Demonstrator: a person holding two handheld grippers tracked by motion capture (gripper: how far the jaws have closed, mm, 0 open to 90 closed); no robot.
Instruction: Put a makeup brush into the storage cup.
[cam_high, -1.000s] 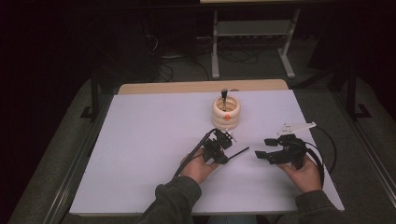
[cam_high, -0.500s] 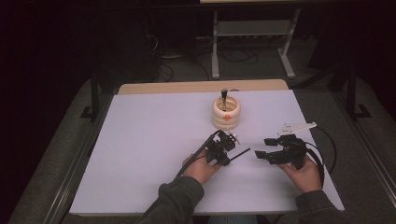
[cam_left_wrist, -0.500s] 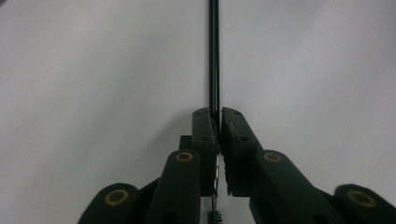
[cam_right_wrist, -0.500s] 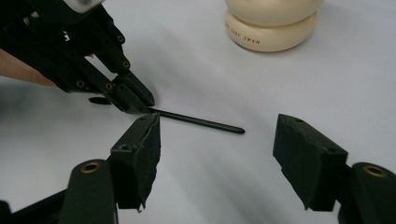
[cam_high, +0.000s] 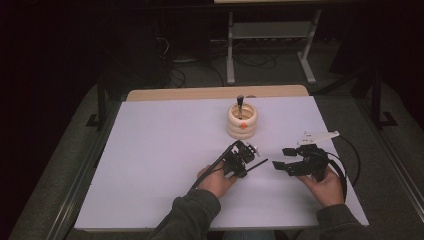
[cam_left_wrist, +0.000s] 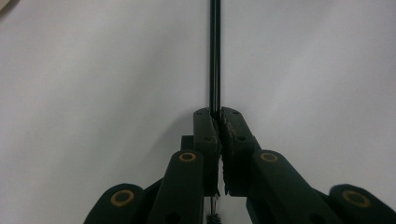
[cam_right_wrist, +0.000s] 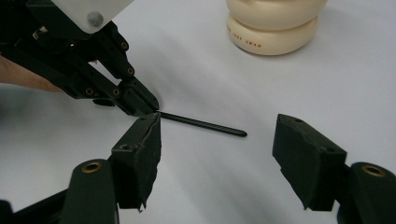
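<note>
Left gripper (cam_left_wrist: 219, 122): two black jaws rising from the bottom centre of the frame, pads pressed together, brass-coloured pivot pins on the linkages below. Thin black rod (cam_left_wrist: 215, 56): clamped between the pad tips, running straight up to the top edge of the frame. White table surface (cam_left_wrist: 93, 84): behind, across the frame. Pale rounded object (cam_left_wrist: 5, 3): sliver at the upper left corner, not identifiable.

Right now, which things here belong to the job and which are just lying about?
In the job:
- thin black rod, clamped in the left gripper
- cream ribbed holder, with a dark tool standing in it
- right gripper, open

Lying about:
- metal stand behind the table
- floor cables
</note>
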